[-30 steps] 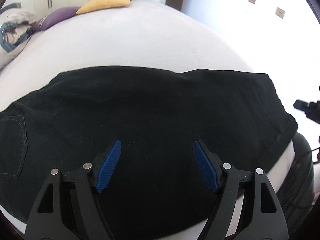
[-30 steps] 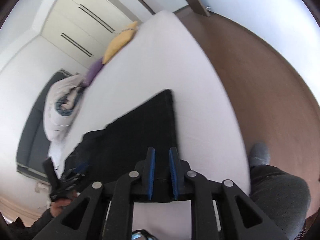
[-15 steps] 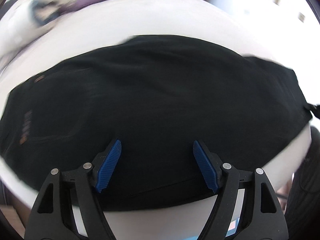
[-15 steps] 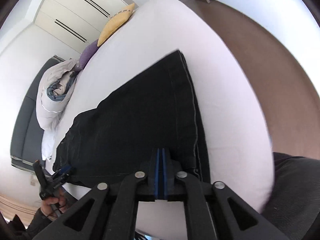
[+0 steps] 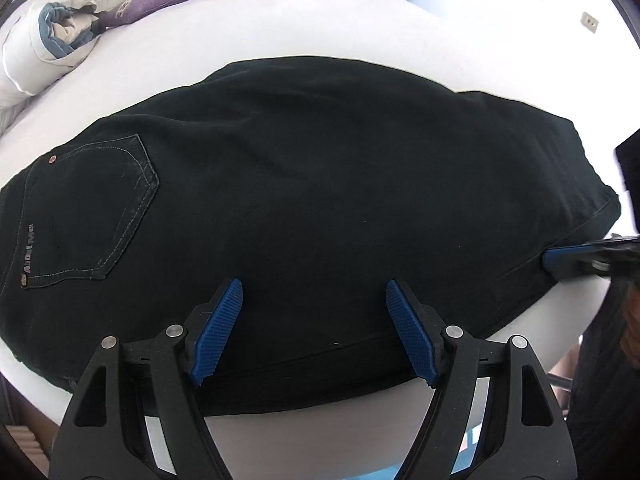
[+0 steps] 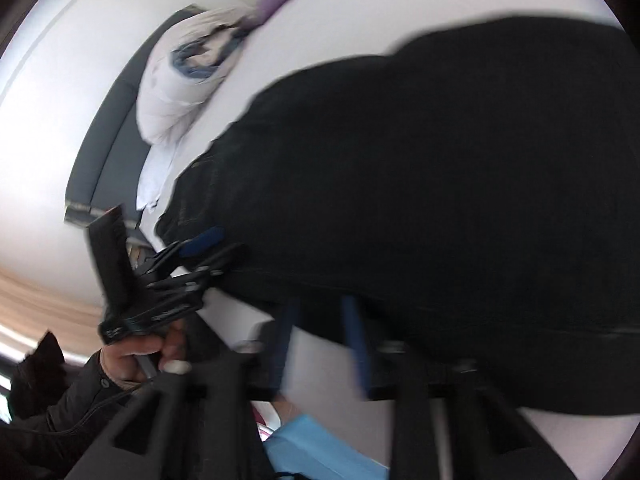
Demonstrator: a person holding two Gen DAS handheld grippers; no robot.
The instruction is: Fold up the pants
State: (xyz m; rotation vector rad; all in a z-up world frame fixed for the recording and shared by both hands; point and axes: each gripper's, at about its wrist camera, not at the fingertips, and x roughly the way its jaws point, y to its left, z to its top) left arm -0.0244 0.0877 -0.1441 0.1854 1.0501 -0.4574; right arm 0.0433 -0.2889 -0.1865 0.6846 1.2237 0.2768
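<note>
While the pants (image 5: 320, 200) lie flat across the bed (image 5: 320, 20), long axis left to right, the left gripper (image 5: 314, 332) hangs released over their near edge; the right gripper (image 6: 320, 344) is blurred, apparently released at the hem end

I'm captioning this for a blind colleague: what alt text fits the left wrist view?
Black jeans lie flat, folded lengthwise, across a white bed, back pocket at left. The open left claw hovers over their near edge; the right claw touches the hem at right. Pillows rest at the far end.
</note>
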